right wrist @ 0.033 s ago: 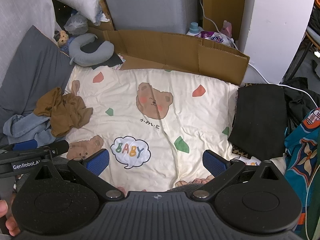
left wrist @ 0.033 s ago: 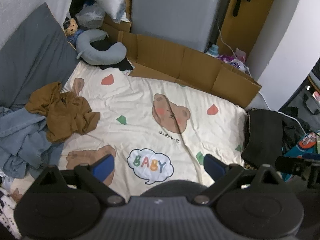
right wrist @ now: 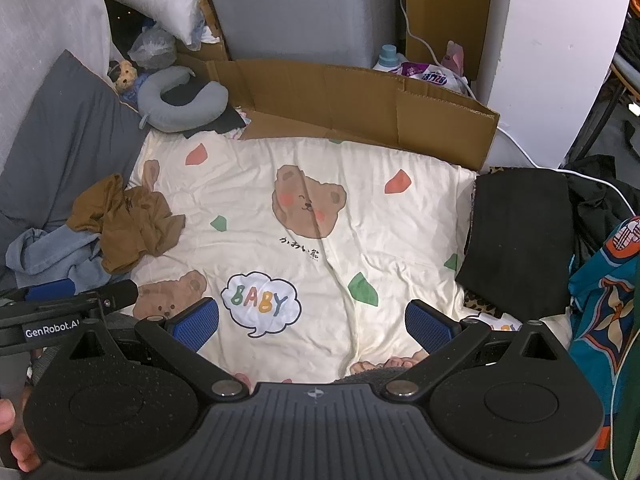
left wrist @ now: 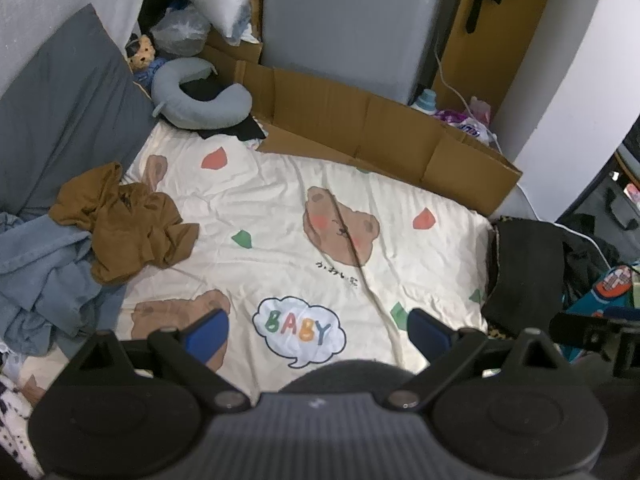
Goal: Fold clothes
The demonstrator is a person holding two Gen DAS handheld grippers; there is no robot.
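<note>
While both tools, left [left wrist: 318,330] and right [right wrist: 312,320], hover wide open and empty over the bed sheet [right wrist: 320,240], the brown garment [right wrist: 124,226] lies crumpled at 9 o'clock atop a blue one [right wrist: 52,254]. Folded black cloth [right wrist: 518,240] sits at 3 o'clock. Behind the cardboard [right wrist: 360,100] at 12 o'clock, a bottle [right wrist: 387,58] and bag [right wrist: 430,74] are partly hidden.

Even indoor light, strong fisheye warp in both wrist views

The cream bedsheet [left wrist: 280,216] is bright and evenly lit, with only soft shadows in its creases; the white wall [right wrist: 560,40] nears glare. The frame corners go black, and straight edges such as the cardboard [left wrist: 360,120] bow. The centre is sharp; the blue garment [left wrist: 40,272] at the rim looks softer.
</note>
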